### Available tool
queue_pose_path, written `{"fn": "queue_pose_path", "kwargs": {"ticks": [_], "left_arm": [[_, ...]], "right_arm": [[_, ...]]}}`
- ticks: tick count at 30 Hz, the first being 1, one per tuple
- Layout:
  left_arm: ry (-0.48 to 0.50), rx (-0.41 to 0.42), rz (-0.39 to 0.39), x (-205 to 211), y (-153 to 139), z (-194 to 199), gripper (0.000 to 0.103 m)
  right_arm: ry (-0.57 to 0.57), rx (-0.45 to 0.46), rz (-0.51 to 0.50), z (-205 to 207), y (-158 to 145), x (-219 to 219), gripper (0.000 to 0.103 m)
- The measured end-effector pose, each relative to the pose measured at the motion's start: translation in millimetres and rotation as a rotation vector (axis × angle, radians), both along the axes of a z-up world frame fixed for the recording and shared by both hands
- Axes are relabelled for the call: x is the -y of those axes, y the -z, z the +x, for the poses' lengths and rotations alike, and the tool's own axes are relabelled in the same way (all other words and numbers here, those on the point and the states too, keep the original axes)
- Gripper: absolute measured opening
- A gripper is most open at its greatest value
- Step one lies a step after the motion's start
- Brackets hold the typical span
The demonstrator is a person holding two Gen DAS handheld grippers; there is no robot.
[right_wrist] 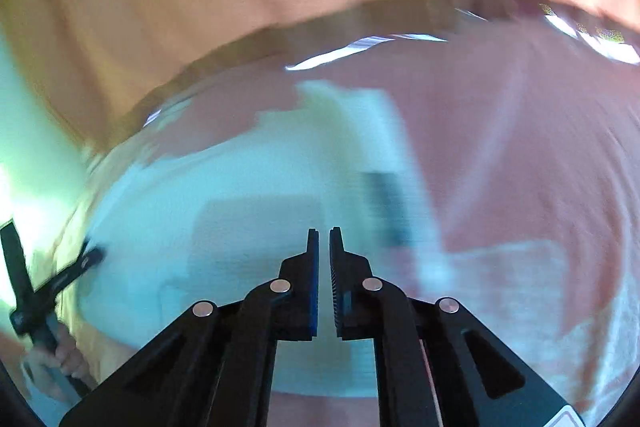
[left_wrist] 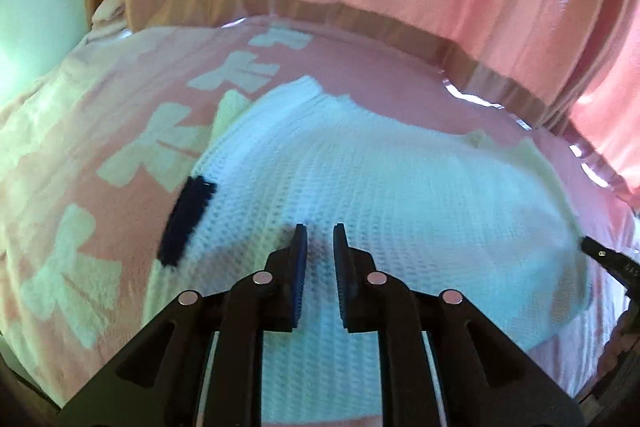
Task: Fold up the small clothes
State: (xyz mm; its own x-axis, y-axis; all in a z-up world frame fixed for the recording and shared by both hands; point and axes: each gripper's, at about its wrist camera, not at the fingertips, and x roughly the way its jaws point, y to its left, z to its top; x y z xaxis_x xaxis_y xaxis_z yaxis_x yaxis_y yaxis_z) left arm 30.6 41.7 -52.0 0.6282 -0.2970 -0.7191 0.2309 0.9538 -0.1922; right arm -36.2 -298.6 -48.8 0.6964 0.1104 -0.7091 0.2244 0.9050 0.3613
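White waffle garment (left_wrist: 360, 179) lies (flat) under both tongs; left tongs (left_wrist: 320, 233) apart; right tongs (right_wrist: 324, 233) nearly together.

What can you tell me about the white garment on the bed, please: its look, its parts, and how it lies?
The white garment looks like a waffle-knit cotton piece with a grid texture. A dark navy patch sits at its left edge. It lies spread and mostly flat on the pink blanket, with slight folds and a pale yellowish layer showing at its far corners. The left gripper hovers over its near part, jaws slightly apart, holding nothing. The right-wrist view is blurred.
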Motion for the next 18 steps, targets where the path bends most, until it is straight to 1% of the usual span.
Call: {"fn": "queue_pose_path", "kwargs": {"ticks": [1,2,3,4,5,6,7,8,9,10,11,12,13,14,15,16,17,18], "left_arm": [[-0.001,0.001,0.015,4,2,-1,0.022],[-0.003,-0.020,0.068,9,10,0,0.025],[0.000,-0.031,0.095,10,15,0,0.025],[0.004,-0.021,0.098,9,14,-2,0.025],[0.004,-0.011,0.096,6,8,-4,0.025],[-0.006,0.006,0.088,-1,3,-9,0.025],[-0.026,0.022,0.074,-10,-1,-15,0.024],[-0.044,0.021,0.056,-17,-1,-20,0.025],[-0.066,0.013,0.023,-27,-1,-25,0.025],[-0.078,0.004,-0.004,-34,0,-28,0.025],[-0.096,-0.008,-0.039,-42,2,-33,0.025],[-0.105,-0.010,-0.064,-48,3,-39,0.025],[-0.125,-0.007,-0.085,-54,4,-45,0.028],[-0.149,0.002,-0.099,-59,5,-51,0.043],[-0.167,0.010,-0.115,-62,5,-54,0.051],[-0.196,0.026,-0.162,-71,4,-61,0.060],[-0.207,0.031,-0.198,-75,4,-65,0.070],[-0.222,0.028,-0.222,-79,5,-67,0.077]], "right_arm": [[-0.064,0.006,-0.009,6,0,-23,0.006],[-0.126,-0.013,-0.067,15,5,-46,0.001],[-0.144,-0.054,-0.147,20,15,-57,0.000],[-0.121,-0.090,-0.185,20,26,-52,0.000],[-0.096,-0.096,-0.163,14,30,-42,0.000],[-0.050,-0.097,-0.115,5,27,-25,0.000],[0.017,-0.096,-0.114,-6,20,-9,0.000],[0.061,-0.086,-0.131,-15,13,-2,0.000],[0.104,-0.074,-0.141,-27,7,5,0.011],[0.137,-0.066,-0.143,-37,5,8,0.014],[0.169,-0.061,-0.142,-49,4,12,0.014],[0.190,-0.066,-0.133,-60,5,14,0.022],[0.218,-0.078,-0.112,-71,9,17,0.044],[0.237,-0.088,-0.090,-76,14,19,0.055],[0.252,-0.088,-0.059,-78,17,22,0.062],[0.257,-0.084,-0.037,-83,19,24,0.061],[0.245,-0.078,0.011,-82,23,26,0.062],[0.234,-0.079,0.037,-77,27,27,0.062]]}}
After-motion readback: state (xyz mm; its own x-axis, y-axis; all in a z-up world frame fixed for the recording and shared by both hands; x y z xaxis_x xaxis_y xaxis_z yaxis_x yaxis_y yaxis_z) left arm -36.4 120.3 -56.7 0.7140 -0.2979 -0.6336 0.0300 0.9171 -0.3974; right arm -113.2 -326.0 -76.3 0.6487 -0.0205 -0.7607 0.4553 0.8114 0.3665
